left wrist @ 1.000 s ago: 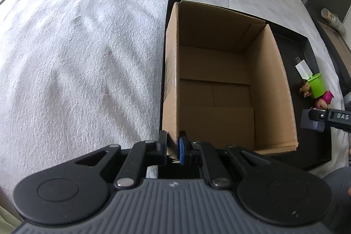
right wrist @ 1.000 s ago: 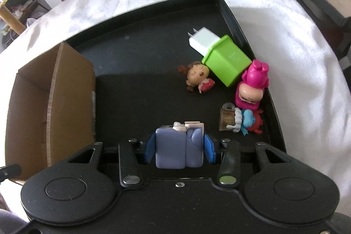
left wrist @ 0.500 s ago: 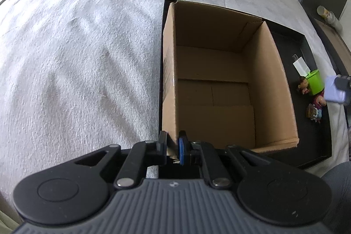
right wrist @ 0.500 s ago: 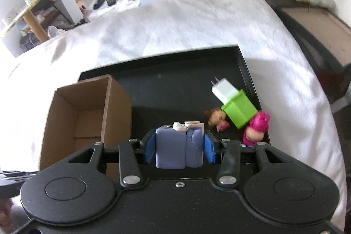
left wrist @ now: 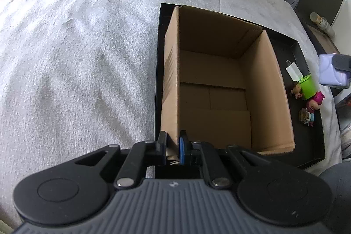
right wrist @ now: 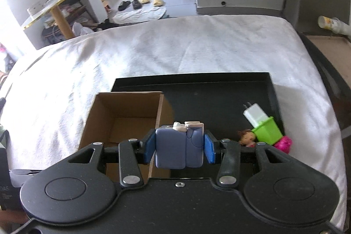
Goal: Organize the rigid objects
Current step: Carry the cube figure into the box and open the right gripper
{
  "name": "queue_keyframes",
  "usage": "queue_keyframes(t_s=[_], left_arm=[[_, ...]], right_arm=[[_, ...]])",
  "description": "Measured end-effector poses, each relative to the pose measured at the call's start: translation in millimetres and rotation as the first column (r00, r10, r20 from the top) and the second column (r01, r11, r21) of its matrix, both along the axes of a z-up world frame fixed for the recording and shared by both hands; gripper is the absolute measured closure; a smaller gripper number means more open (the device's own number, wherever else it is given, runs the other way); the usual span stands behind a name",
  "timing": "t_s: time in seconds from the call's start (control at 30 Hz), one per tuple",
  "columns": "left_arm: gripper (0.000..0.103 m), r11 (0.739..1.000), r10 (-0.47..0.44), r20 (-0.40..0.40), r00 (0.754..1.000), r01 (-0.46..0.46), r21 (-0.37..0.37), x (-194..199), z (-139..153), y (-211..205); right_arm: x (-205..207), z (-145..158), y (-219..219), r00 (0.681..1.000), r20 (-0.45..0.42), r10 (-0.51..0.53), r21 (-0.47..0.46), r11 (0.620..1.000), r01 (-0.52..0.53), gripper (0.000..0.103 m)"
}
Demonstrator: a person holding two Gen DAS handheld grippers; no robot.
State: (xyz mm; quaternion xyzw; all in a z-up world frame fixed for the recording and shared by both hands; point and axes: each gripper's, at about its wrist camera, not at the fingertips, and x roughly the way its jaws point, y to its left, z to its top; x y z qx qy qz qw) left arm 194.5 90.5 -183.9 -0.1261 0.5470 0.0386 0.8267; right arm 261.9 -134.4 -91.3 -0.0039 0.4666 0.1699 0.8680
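Left gripper (left wrist: 172, 147) jaws clenched on near wall of cardboard box (left wrist: 221, 84), which stands in black tray (right wrist: 197, 89) on bed. Right gripper (right wrist: 178, 147) jaws grasping lavender block toy (right wrist: 178, 149) in air above tray (beside box). Small figurines (left wrist: 311, 102), green cube, white plug sit at tray's right edge.

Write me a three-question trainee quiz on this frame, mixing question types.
1. True or false: the open brown cardboard box holds a toy.
2. The left gripper has its jaws clamped on what? A) white plug charger B) box wall C) green plastic cube
3. Fill in: the right gripper holds a ___ blocky toy.

Key: 1 false, the visible inside is bare. 2 B. 3 lavender-blue; the white plug charger and green plastic cube lie on the black tray.
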Motion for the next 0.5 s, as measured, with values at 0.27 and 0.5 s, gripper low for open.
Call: queue_keyframes(t_s=[0.27, 0.5], left_arm=[[0.092, 0.998, -0.054, -0.016, 0.998, 0.054, -0.013, 0, -2, -4], [0.091, 0.998, -0.052, -0.010, 0.999, 0.052, -0.032, -3, -3, -2]], right_arm=[[4, -7, 36, 0.999, -0.017, 0.050, 0.011, 0.999, -0.049, 0.059], [9, -20, 65, 0.996, -0.040, 0.078, 0.006, 0.997, -0.077, 0.059]])
